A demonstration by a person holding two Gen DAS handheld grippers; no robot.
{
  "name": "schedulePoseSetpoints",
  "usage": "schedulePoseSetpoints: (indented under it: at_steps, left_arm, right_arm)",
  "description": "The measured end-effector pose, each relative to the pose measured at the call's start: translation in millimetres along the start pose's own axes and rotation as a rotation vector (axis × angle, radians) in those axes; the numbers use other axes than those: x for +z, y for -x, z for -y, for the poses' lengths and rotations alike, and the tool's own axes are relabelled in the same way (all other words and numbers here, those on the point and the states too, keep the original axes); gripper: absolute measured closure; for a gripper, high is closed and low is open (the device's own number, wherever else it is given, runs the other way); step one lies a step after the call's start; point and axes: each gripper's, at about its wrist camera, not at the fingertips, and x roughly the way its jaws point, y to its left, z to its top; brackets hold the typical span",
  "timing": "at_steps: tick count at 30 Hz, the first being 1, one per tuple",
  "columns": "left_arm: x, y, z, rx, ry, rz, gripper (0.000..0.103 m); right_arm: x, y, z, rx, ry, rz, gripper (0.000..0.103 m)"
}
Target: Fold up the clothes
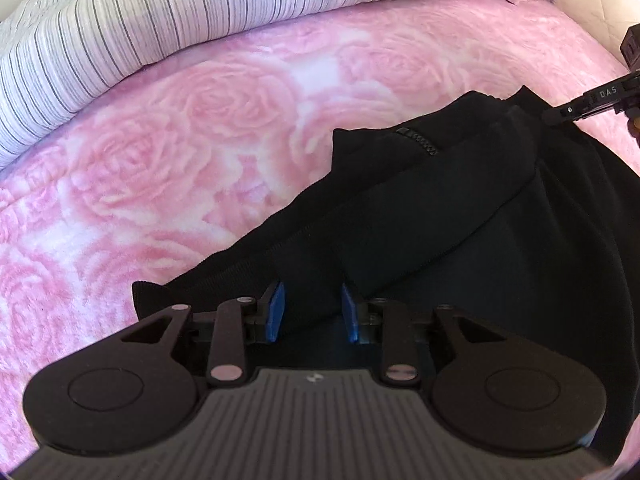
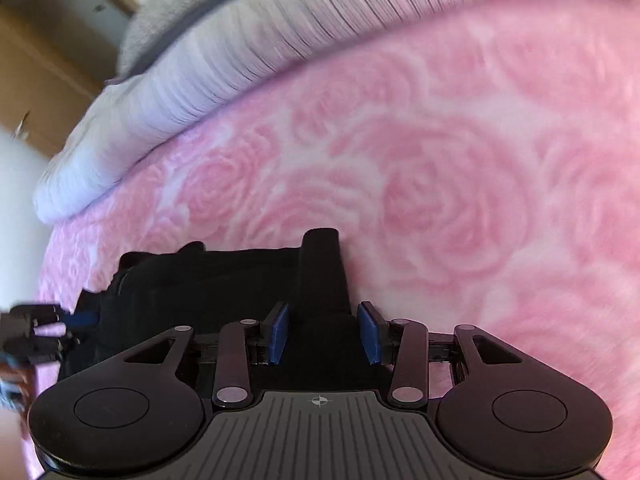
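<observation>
Down at the near edge, the left gripper (image 1: 312, 312) has its jaws spread apart, with a ribbed band of the black garment (image 1: 460, 216) lying in the gap between the blue pads (image 1: 276, 312); they are not pinching it, as far as this view shows. Over on the other side, the right gripper (image 2: 326, 332) sits the same way: jaws parted, black cloth bunched between them, one narrow strip of it standing up just beyond the tips.

The garment lies on the bed, on the pink rose-patterned blanket (image 1: 180, 128). From the left wrist it looks doubled over: a thick layer rests on top of another, a short run of zipper (image 1: 418, 140) peeks out near the far end, and the ribbed hem trails off toward the near left. So at least one fold seems to be in place, but the bundle is loose, its edges uneven and one corner poking out. Whether more folds are due or this is nearly the finished shape, I cannot tell from here.

Farther back, a striped quilt (image 1: 200, 12) is heaped along the far side of the bed.
</observation>
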Motion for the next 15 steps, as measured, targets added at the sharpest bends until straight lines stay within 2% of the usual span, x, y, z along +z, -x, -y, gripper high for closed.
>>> schedulePoseSetpoints:
  at_steps: [1, 2, 4, 6, 10, 15]
  left_arm:
    - [1, 0, 1, 0.001, 0.001, 0.002, 0.077]
    - [2, -2, 1, -0.001, 0.001, 0.007, 0.078]
    - [5, -4, 2, -0.006, 0.001, 0.017, 0.077]
    - [7, -6, 4, -0.011, 0.001, 0.027, 0.077]
    - [12, -8, 5, -0.019, 0.003, 0.047, 0.073]
    - [-3, 24, -9, 0.012, 0.023, 0.073, 0.074]
  right_arm:
    - [2, 2, -2, -0.006, 0.026, -0.001, 0.094]
    - [4, 10, -6, -0.008, 0.063, 0.015, 0.095]
    - [10, 30, -12, -0.028, 0.135, 0.079, 0.095]
    - [11, 40, -8, -0.05, 0.15, 0.105, 0.095]
    - [1, 19, -4, -0.121, 0.18, 0.05, 0.095]
    - [-11, 21, -3, -0.174, 0.174, 0.067, 0.095]
